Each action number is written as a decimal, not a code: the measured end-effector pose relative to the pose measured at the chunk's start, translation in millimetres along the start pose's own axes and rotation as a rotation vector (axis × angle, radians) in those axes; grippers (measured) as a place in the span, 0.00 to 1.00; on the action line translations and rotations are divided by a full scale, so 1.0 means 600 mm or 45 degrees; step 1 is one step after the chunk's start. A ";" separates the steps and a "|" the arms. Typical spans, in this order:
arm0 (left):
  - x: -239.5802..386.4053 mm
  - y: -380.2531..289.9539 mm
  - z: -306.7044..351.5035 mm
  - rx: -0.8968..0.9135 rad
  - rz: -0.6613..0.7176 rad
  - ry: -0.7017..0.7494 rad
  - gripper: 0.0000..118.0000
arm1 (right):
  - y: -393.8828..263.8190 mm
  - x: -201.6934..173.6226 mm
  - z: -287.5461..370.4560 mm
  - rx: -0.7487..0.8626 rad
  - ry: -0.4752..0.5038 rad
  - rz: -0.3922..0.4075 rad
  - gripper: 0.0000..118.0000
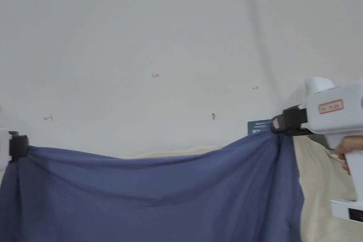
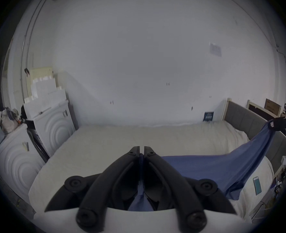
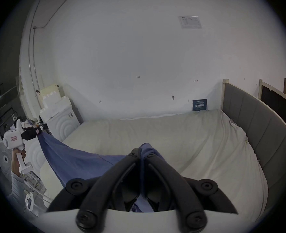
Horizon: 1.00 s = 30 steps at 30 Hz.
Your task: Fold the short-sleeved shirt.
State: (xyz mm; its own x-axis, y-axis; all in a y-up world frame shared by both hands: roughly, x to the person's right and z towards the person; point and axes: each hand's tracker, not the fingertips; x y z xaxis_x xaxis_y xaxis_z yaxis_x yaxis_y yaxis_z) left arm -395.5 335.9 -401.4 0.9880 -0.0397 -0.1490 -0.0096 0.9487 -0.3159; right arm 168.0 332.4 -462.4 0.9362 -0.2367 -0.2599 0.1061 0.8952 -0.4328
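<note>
A blue shirt (image 1: 152, 189) hangs in the air, stretched between both grippers above a cream-covered bed (image 2: 122, 140). My left gripper (image 1: 19, 146) sits at the left edge of the head view, shut on one top corner. In the left gripper view its jaws (image 2: 141, 150) pinch blue cloth, and the shirt (image 2: 214, 166) runs off to the right. My right gripper (image 1: 278, 124) is shut on the other top corner, held higher. The right gripper view has its jaws (image 3: 142, 151) closed on bunched shirt cloth (image 3: 81, 161). The shirt's top edge sags in the middle.
A white wall (image 1: 159, 40) stands behind the bed. A grey padded headboard (image 3: 249, 122) closes the bed's right end. White appliances (image 2: 51, 127) stand at its left end. A phone (image 2: 257, 185) lies on the bed near the front edge, and a dark card (image 3: 199, 104) leans on the wall.
</note>
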 end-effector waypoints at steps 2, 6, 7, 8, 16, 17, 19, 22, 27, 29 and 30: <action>0.006 0.025 0.020 0.033 -0.024 0.013 0.04 | 0.009 -0.003 0.010 0.010 0.010 -0.020 0.03; 0.028 0.061 0.077 0.077 0.004 0.031 0.04 | 0.045 -0.004 0.036 0.061 0.009 -0.037 0.03; 0.026 0.071 0.080 0.075 0.003 0.032 0.04 | 0.058 -0.003 0.040 0.066 0.004 -0.040 0.03; 0.012 0.078 0.050 0.081 0.007 0.038 0.04 | 0.073 -0.003 0.044 0.070 -0.001 -0.037 0.03; -0.002 0.148 -0.007 0.067 0.024 0.047 0.04 | 0.203 -0.005 0.042 0.168 -0.072 -0.027 0.03; -0.001 0.158 -0.020 0.075 0.016 0.056 0.04 | 0.218 -0.009 0.037 0.172 -0.085 -0.002 0.03; -0.001 0.175 -0.046 0.068 0.013 0.061 0.04 | 0.242 -0.013 0.024 0.174 -0.100 0.018 0.03; -0.004 0.196 -0.081 0.081 0.043 0.064 0.04 | 0.281 -0.013 -0.003 0.188 -0.121 0.030 0.03; -0.016 0.267 -0.148 0.112 0.090 0.088 0.04 | 0.349 -0.013 -0.061 0.212 -0.169 0.048 0.03; -0.010 0.293 -0.168 0.128 0.077 0.118 0.04 | 0.361 -0.012 -0.072 0.229 -0.151 0.010 0.03; -0.010 0.309 -0.184 0.128 0.083 0.124 0.04 | 0.382 -0.010 -0.097 0.237 -0.146 0.002 0.03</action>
State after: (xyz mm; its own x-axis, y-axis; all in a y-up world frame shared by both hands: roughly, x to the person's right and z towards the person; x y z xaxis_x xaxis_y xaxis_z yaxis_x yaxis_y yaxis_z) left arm -420.1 477.3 -562.4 0.9662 -0.0029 -0.2578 -0.0526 0.9767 -0.2079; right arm 167.5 516.8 -610.2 0.9672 -0.2003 -0.1559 0.1548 0.9523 -0.2631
